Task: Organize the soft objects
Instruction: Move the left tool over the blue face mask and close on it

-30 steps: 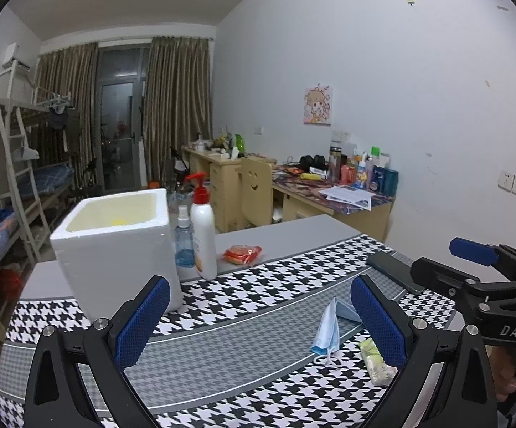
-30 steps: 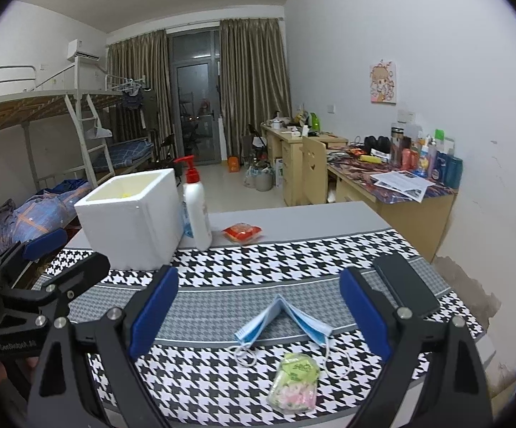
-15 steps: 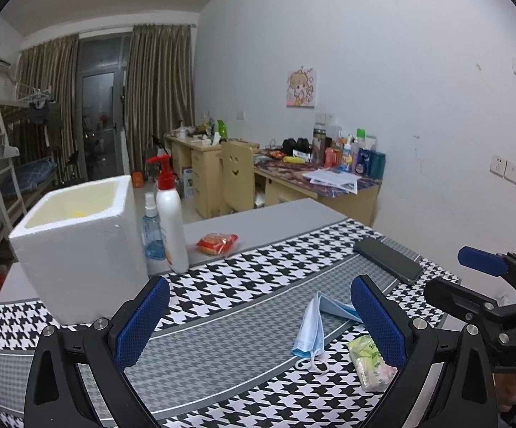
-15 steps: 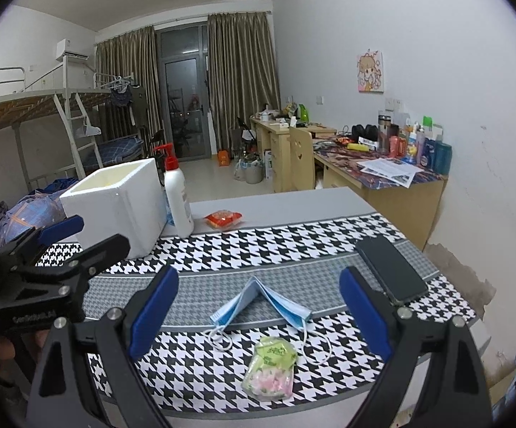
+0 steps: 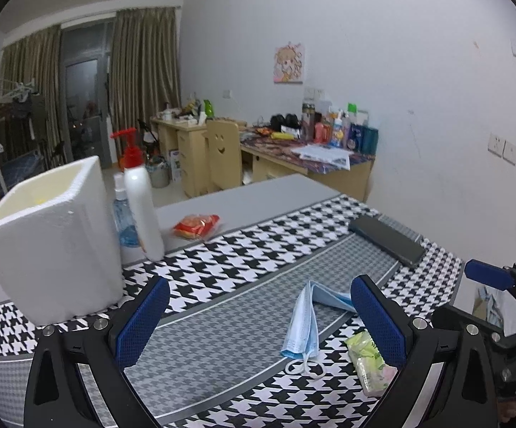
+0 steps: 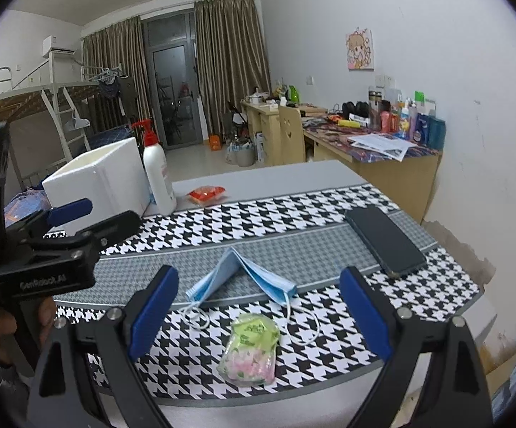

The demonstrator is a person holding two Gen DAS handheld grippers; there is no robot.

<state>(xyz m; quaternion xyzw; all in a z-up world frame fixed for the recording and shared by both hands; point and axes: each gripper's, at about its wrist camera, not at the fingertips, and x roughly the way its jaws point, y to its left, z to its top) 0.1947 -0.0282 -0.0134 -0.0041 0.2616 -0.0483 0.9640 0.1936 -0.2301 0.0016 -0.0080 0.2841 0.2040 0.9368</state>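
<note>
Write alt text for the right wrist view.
The open right gripper hovers over a houndstooth table, framing a folded blue face mask and a green tissue pack in front of it. A dark phone lies right; a white foam box stands far left.

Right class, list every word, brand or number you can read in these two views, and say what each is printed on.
"GenRobot.AI": on the body of the left tongs, seen in the right wrist view.
"DAS": partly cut off, on the right tongs, in the left wrist view.
Green tissue pack: print too small to read.
White pump bottle: label blurred.
</note>
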